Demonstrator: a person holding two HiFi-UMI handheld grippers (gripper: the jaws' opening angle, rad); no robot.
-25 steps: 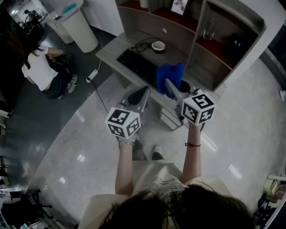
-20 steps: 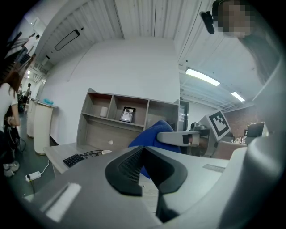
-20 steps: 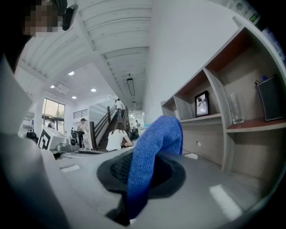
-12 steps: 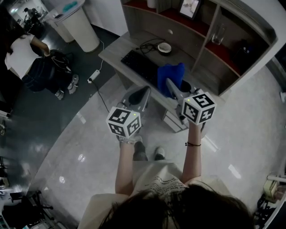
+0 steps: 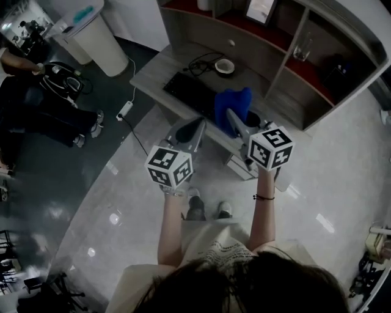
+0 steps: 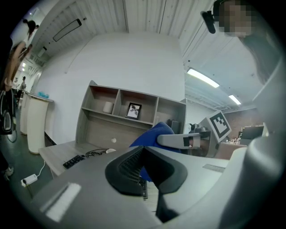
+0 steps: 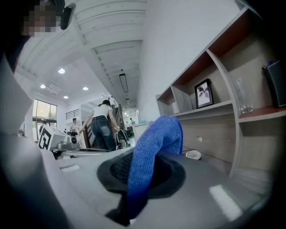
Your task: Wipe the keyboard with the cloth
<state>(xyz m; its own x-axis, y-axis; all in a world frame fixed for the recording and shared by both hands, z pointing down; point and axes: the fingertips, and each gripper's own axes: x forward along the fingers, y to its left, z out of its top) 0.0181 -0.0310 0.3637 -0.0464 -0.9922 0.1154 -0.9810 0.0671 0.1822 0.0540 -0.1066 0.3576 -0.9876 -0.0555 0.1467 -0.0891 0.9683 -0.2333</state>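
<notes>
A black keyboard (image 5: 189, 92) lies on the grey desk (image 5: 153, 72), and it shows small and far off in the left gripper view (image 6: 73, 161). My right gripper (image 5: 235, 121) is shut on a blue cloth (image 5: 231, 105), held in the air at the desk's near edge. The cloth (image 7: 154, 154) hangs out from between the right gripper's (image 7: 143, 174) jaws. My left gripper (image 5: 194, 129) hovers beside it, left of the cloth and short of the keyboard. The left gripper's (image 6: 142, 167) jaws are together with nothing in them, and the cloth (image 6: 154, 133) shows just behind them.
A white bowl (image 5: 223, 65) and a coiled black cable (image 5: 198, 62) lie behind the keyboard. The shelf unit holds a picture frame (image 5: 259, 9) and a glass (image 5: 304, 46). A white bin (image 5: 91, 33), a floor power strip (image 5: 124, 110) and a person (image 5: 36, 116) are at the left.
Both grippers hold about the same place, the cloth still clamped. The view has shifted slightly over the desk. The person at the left has stood up and moved leftward.
</notes>
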